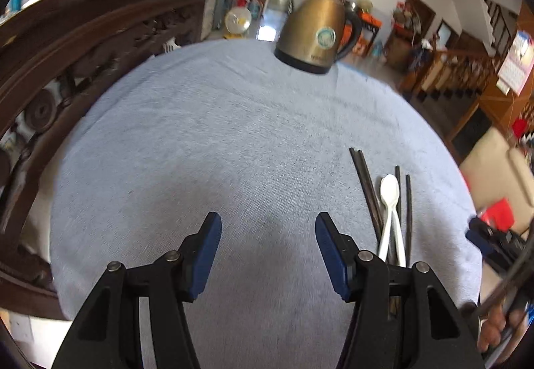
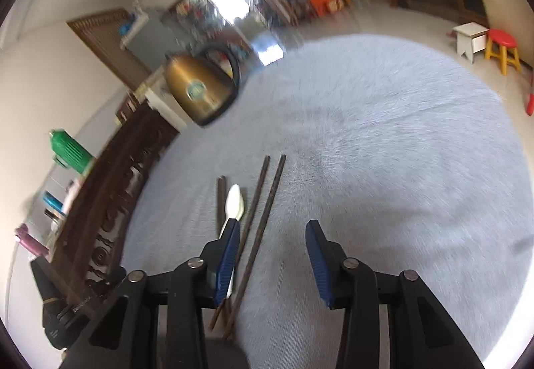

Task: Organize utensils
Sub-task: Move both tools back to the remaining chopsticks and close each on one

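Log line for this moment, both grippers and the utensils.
left gripper: open, empty | right gripper: open, empty | white spoon and chopsticks: side by side on cloth

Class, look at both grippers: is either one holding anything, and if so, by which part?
Nothing is held. The left gripper and the right gripper are both open above the cloth; the spoon and chopsticks lie loose on it.

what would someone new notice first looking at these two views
Probably the brass-coloured electric kettle standing at the far edge of the round table, which is covered in a pale blue cloth. Next, the only utensils in sight: a white spoon lying among dark chopsticks in a loose bundle on the near side. Both the left gripper and the right gripper hang open above the cloth, holding nothing.
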Tool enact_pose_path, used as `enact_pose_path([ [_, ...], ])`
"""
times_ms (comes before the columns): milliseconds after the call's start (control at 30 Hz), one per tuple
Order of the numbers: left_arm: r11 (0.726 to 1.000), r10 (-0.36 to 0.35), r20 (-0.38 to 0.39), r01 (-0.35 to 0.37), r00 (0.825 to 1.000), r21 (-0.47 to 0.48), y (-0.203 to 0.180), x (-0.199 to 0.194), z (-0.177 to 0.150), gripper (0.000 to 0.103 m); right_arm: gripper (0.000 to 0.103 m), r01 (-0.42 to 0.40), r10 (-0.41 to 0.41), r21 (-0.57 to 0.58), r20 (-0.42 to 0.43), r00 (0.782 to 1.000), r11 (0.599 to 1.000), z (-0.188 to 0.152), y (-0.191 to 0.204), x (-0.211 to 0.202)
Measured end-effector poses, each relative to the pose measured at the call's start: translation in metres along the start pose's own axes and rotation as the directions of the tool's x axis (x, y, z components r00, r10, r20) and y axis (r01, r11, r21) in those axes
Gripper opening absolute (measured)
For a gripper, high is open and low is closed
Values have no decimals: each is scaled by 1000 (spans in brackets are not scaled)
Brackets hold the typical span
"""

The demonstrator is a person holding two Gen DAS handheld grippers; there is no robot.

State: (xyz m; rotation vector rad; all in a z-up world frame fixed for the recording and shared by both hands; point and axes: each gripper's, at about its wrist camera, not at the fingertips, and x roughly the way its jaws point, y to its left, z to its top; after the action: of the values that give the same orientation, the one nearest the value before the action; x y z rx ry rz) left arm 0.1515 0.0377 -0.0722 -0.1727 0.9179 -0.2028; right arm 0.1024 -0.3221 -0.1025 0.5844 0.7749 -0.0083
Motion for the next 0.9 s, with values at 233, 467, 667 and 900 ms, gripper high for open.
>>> enact_pose_path([
  [233,998,-14,-115,21,993,55,-20,44,37,59,36,104,-99,12,-197,975,995,58,8,92],
  [467,993,-28,-199,50,980,106,-48,74,62,59,36,245,-248,-47,-284,926,968,73,23,143],
  [667,995,-43,-286,67,957,74,-70,110,78,59,23,308,-346,-180,-247,905,934,69,39,150],
  [900,998,-12,-367,32,930,49,-91,143,84,59,15,257,-308,-221,-236,922,941,65,28,143],
])
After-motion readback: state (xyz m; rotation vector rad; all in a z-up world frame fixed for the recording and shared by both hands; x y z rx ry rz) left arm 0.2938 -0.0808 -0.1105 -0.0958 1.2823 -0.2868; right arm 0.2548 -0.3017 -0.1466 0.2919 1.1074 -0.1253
